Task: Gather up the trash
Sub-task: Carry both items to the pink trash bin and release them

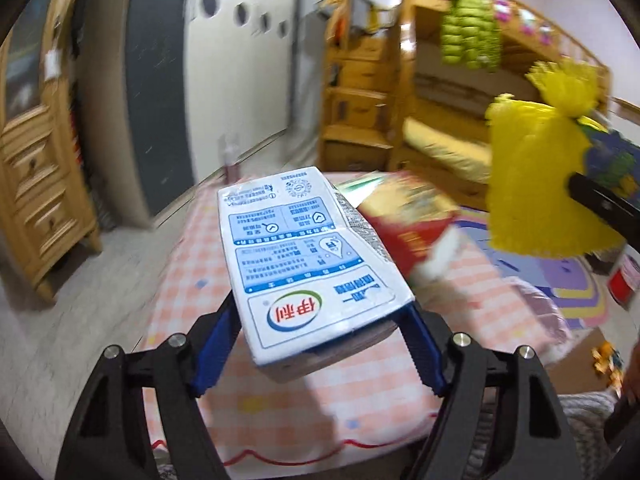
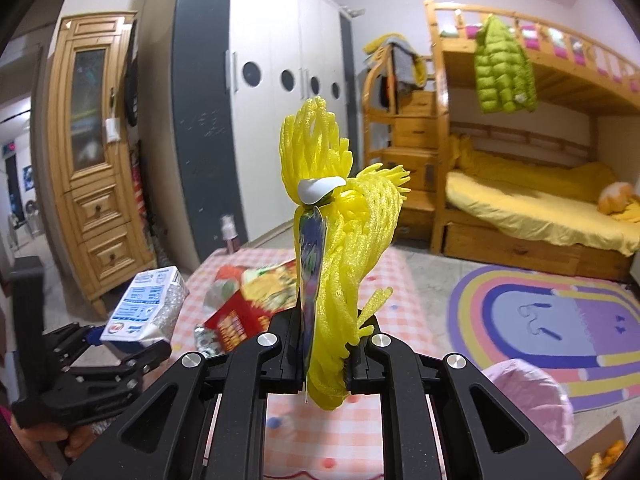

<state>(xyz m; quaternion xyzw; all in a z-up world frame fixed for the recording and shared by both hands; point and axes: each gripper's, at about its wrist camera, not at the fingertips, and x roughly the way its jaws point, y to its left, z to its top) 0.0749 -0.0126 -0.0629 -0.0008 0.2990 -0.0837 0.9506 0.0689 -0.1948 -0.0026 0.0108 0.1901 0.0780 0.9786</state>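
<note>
My left gripper (image 1: 320, 340) is shut on a white and blue milk carton (image 1: 304, 256) and holds it above the pink checked table (image 1: 192, 280); the carton also shows in the right wrist view (image 2: 144, 308). My right gripper (image 2: 324, 352) is shut on a yellow foam net with a printed label (image 2: 340, 260), held upright above the table; the net also shows at the right of the left wrist view (image 1: 536, 184). A red snack packet (image 2: 248, 308) lies on the table beyond both grippers, and it shows in the left wrist view (image 1: 408, 220).
A bin lined with a pink bag (image 2: 528, 400) stands at the table's right edge. A small bottle (image 2: 229, 232) stands at the table's far end. A wooden cabinet (image 2: 92, 160), wardrobe (image 2: 280, 100), bunk bed (image 2: 520, 180) and rainbow rug (image 2: 560, 320) surround the table.
</note>
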